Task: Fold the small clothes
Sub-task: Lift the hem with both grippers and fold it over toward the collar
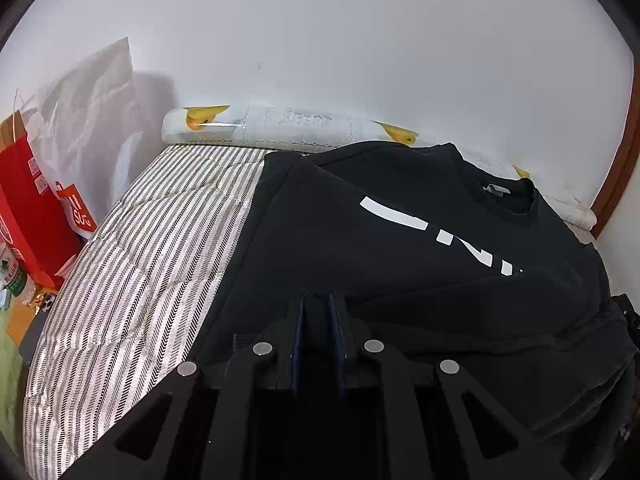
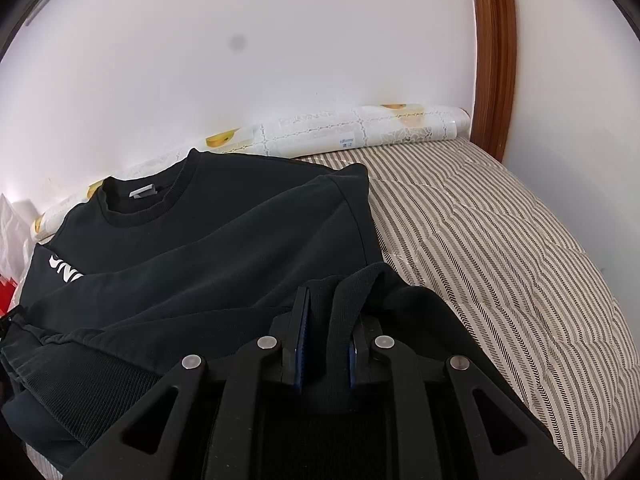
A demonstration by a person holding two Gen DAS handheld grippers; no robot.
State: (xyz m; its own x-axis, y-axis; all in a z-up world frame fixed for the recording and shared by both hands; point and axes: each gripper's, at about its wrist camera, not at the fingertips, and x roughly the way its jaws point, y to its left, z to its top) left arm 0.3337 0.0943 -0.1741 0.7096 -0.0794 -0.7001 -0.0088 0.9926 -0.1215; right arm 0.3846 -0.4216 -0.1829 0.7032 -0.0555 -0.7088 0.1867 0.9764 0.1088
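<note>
A black sweatshirt (image 1: 360,240) with white lettering lies on the striped mattress (image 1: 140,260), collar toward the wall. Its sleeves are folded across the body. My left gripper (image 1: 318,304) is shut on the sweatshirt's near hem edge, with black cloth between the blue pads. In the right wrist view the sweatshirt (image 2: 220,248) fills the left half. My right gripper (image 2: 326,300) is shut on a bunched fold of the black hem, which rises between its fingers (image 2: 302,320).
A rolled patterned sheet (image 1: 280,128) lies along the white wall behind the sweatshirt, also in the right wrist view (image 2: 360,132). A red bag (image 1: 28,208) and plastic bags stand at the mattress's left. A brown wooden frame (image 2: 492,52) rises at the right. Bare striped mattress (image 2: 500,260) lies right of the sweatshirt.
</note>
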